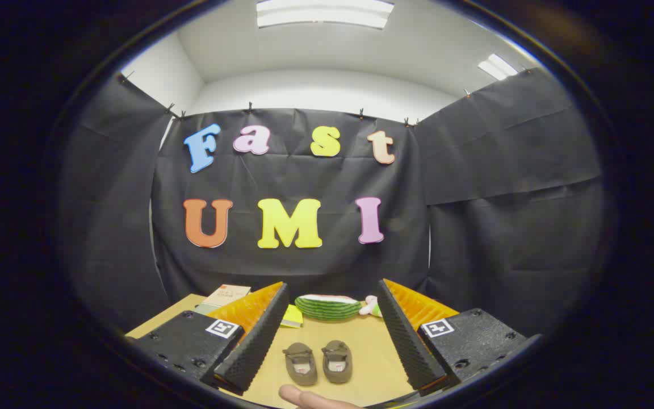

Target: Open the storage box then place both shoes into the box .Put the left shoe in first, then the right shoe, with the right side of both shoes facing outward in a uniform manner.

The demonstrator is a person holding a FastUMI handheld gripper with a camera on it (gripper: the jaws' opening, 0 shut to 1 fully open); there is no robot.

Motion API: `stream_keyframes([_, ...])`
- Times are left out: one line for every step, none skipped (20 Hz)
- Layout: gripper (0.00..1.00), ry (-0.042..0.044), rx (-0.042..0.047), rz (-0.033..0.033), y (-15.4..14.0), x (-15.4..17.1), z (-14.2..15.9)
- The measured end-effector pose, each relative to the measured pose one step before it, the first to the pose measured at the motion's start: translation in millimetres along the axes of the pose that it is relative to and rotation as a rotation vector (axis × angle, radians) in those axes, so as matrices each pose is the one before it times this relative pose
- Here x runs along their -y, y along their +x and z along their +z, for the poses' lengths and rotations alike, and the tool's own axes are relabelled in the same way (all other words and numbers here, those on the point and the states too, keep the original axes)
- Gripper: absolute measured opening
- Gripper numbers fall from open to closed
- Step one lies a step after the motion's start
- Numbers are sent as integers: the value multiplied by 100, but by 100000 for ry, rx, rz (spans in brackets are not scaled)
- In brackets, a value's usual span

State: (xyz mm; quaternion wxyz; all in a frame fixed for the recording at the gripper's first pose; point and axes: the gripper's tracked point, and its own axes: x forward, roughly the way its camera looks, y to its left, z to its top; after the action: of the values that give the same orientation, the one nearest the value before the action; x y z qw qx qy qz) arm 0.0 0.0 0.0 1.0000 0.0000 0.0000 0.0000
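Gripper view: the gripper [327,341] has its fingers spread wide, holding nothing. Between them, two small brown shoes [318,362] lie side by side on the table [372,352], long axes running away, toes seemingly pointing farther off. Beyond lies one watermelon-slice toy [327,307].

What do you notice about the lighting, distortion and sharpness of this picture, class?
In the gripper view, fisheye distortion bends the booth wall and ceiling into curves; ceiling lights glare bright white; the table is evenly lit, with soft, faint shadows under the two shoes; the open gripper looks sharp; a fingertip near the lens is slightly blurred.
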Motion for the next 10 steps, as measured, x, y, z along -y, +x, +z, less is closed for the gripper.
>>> stream_keyframes([100, 12, -320, -13, 38, 24, -84])
stream_keyframes([100, 314, -228, -180, -1, 146, -113])
stream_keyframes([100, 537, 70, -190, 21, 63, 109])
stream_keyframes([100, 401, -266, -360, -37, 158, -143])
stream_keyframes([100, 399, -24, -420, -36, 121, -47])
stream_keyframes([100, 441, 73, -422, -32, 46, -68])
stream_keyframes([100, 387, 296, -415, 29, 64, 17])
stream_keyframes([100, 314, 399, -53, 18, 12, -36])
stream_keyframes([100, -21, -13, 326, 33, -218, 5])
stream_keyframes([100, -5, -841, -147, -30, -94, -348])
